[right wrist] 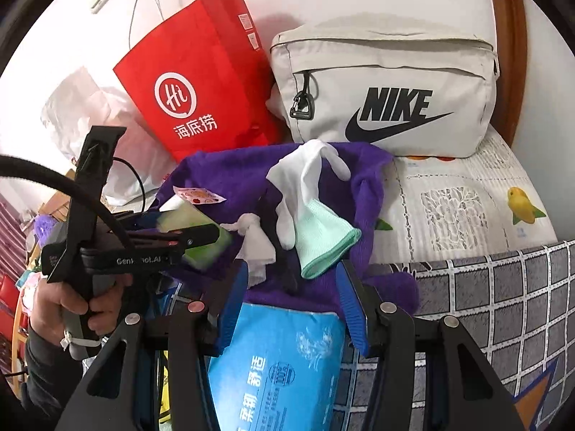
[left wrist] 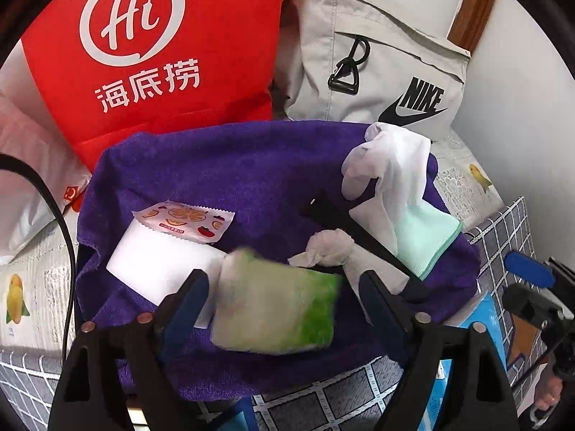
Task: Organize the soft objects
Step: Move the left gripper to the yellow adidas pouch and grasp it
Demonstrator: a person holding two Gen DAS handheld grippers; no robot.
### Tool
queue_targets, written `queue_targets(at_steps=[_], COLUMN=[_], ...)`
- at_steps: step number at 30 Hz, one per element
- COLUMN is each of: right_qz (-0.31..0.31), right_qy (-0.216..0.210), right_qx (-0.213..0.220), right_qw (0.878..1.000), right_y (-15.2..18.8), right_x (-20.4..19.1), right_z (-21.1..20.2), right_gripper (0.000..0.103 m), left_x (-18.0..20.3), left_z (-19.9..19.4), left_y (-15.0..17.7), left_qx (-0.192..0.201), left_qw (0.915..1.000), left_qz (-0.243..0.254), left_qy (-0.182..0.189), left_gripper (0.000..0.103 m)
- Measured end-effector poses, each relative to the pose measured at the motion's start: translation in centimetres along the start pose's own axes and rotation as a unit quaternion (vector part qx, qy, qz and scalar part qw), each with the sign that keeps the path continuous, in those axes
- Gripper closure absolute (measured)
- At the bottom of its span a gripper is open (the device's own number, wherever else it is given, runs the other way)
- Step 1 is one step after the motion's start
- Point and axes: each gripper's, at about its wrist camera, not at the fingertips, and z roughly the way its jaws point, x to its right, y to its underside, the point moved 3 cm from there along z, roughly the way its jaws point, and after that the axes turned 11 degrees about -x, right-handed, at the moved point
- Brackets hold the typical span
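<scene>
A green and white sponge (left wrist: pixel 276 305) is seen between the spread fingers of the left gripper (left wrist: pixel 284 298), blurred, above the near part of the purple towel (left wrist: pixel 233 172); whether it is pinched at all cannot be told, so it may be dropped onto the crumpled tissue (left wrist: pixel 329 248) or the white pad (left wrist: pixel 161 262) just beyond it. The right gripper (right wrist: pixel 293 298) is held wide with nothing between its jaws, over the blue tissue pack (right wrist: pixel 284 359), near the towel's edge. The white and mint glove (right wrist: pixel 309 212), draped at the far right, could be dragged off if the towel is snagged.
</scene>
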Motion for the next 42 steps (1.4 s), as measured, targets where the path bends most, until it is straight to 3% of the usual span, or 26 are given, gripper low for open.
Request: queue_targets(at_steps=[13, 19, 26, 35, 42], right_qz=[-0.024, -0.046, -0.025, 0.003, 0.006], right_qy=[-0.007, -0.01, -0.022, -0.029, -0.034], right_qx=[0.001, 0.005, 0.012, 0.033, 0.043], right_qw=[1.0, 0.999, 0.999, 0.999, 0.998], right_y=[2.9, 5.9, 9.6, 14.1, 16.6], right_x=[-2.1, -4.1, -4.2, -3.3, -3.1], right_z=[-2.0, -3.9, -6.0, -9.0, -10.3], right_gripper=[0.052, 0.052, 0.051, 0.05, 0.05], left_x=[-0.3, 0.5, 3.1, 4.7, 5.7], left_z=[-3.4, -5.7, -7.4, -5.1, -2.2], left_y=[2.2, 6.1, 12.4, 18.3, 18.7], left_qx=[0.01, 0.02, 0.024, 0.002, -0.023], left_qw=[0.9996, 0.9998, 0.9989, 0.9985, 0.9961], left_qz=[-0.015, -0.003, 0.037, 0.055, 0.079], left_qy=[-0.02, -0.009, 0.015, 0.003, -0.031], left_gripper=[0.016, 0.016, 0.012, 0.009, 0.009])
